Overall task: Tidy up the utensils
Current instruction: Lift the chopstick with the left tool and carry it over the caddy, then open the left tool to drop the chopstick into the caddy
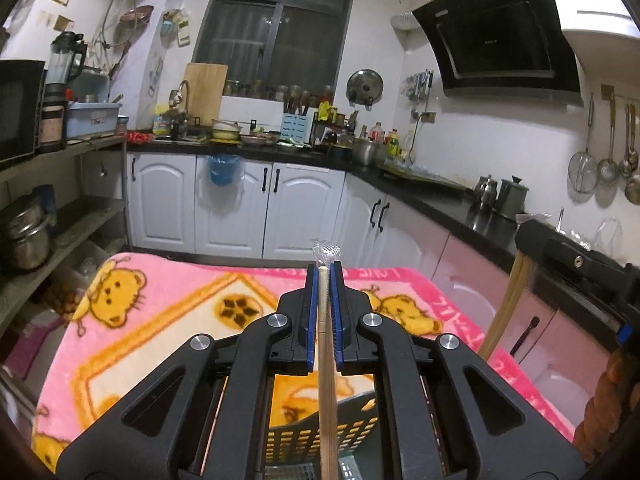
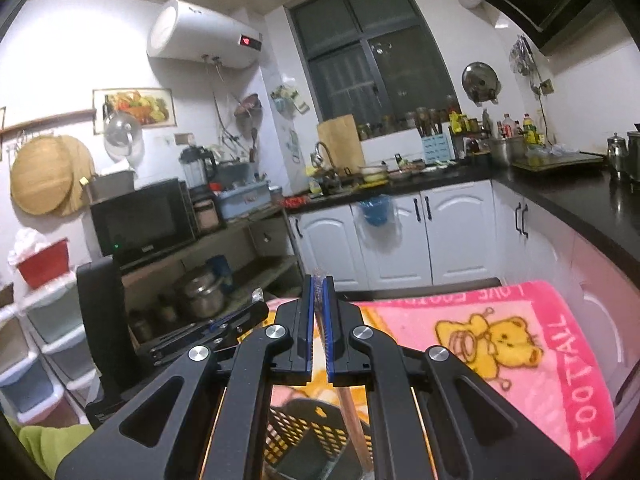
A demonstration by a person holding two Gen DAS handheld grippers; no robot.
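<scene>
**Mia:** Two grippers, and each one is holding sticks! The left gripper (image 1: 325,270) is pinched tight on a chopstick (image 1: 326,380). It is a long, pale wood stick. It runs right down the middle between the blue pads (image 1: 313,320). A bit of clear wrap (image 1: 327,254) sits on its top end, just past the tips.

**Ben:** And the lower end?

**Mia:** It goes down over the black basket (image 1: 304,436) with all the little holes. I can't tell if it touches the bottom.

**Ben:** What about the right gripper (image 2: 319,286)?

**Mia:** It is squeezed shut too. A bit of clear wrap (image 2: 318,292) shows between its blue pads (image 2: 309,320). Below, a brownish stick (image 2: 354,420) slants down into the basket (image 2: 308,432). From the left camera you can see that gripper (image 1: 528,226) off to the right, with a pair of pale sticks (image 1: 505,304) hanging down from it.

**Ben:** Where is the basket?

**Mia:** On the desk, on a pink blanket (image 2: 560,360) with yellow bears. The basket is at the near edge, right under both grippers.

**Ben:** And behind?

**Mia:** White cupboards (image 1: 224,208) under a black counter full of pots and bottles. A microwave (image 2: 142,218) sits on a shelf to the left.
</scene>
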